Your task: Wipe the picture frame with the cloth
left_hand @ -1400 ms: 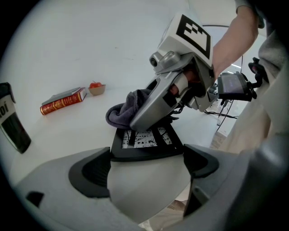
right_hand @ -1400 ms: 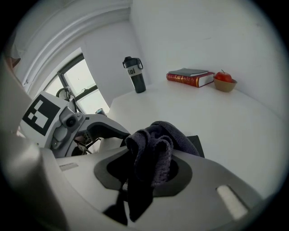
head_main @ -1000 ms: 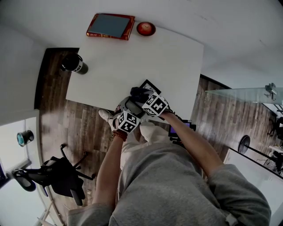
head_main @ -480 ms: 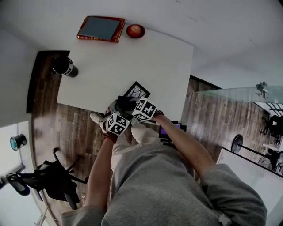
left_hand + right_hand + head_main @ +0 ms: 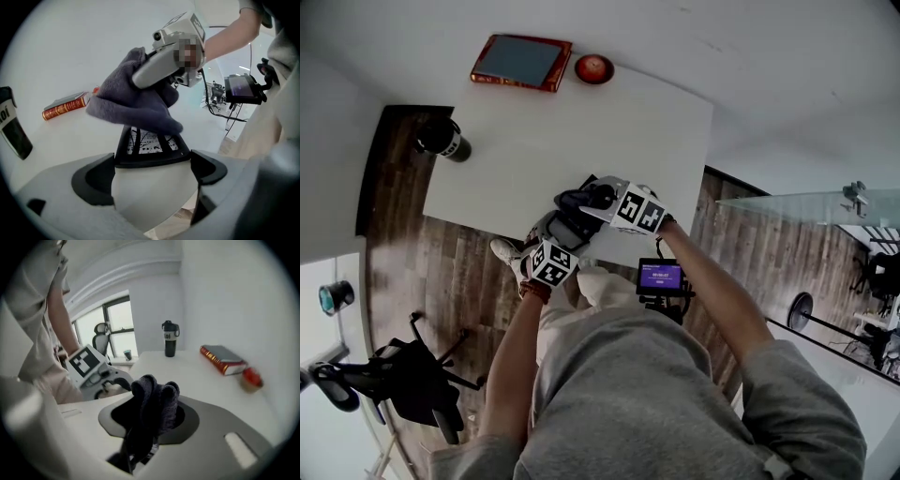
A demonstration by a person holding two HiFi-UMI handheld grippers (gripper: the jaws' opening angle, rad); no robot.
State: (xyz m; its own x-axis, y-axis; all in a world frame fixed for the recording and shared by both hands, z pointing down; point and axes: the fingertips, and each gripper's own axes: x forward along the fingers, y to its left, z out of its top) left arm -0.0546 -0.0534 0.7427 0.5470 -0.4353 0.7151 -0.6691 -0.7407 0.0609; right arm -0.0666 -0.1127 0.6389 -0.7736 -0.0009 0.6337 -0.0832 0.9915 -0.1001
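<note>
The left hand-held gripper [image 5: 152,165] clamps the picture frame [image 5: 151,144] by its near edge, stiff and likely fragile — the right hand-held gripper [image 5: 151,417] pinches the soft cloth [image 5: 153,398], bunched

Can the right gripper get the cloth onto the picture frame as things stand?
Likely yes: the cloth in the right gripper lies over the far end of the picture frame, which the left gripper holds.

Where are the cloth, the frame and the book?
cloth [image 5: 129,101]: left gripper view, on its grey folds.
frame [image 5: 152,158]: left gripper view, on its black lower edge.
book [image 5: 519,58]: head view, on its cover.
</note>
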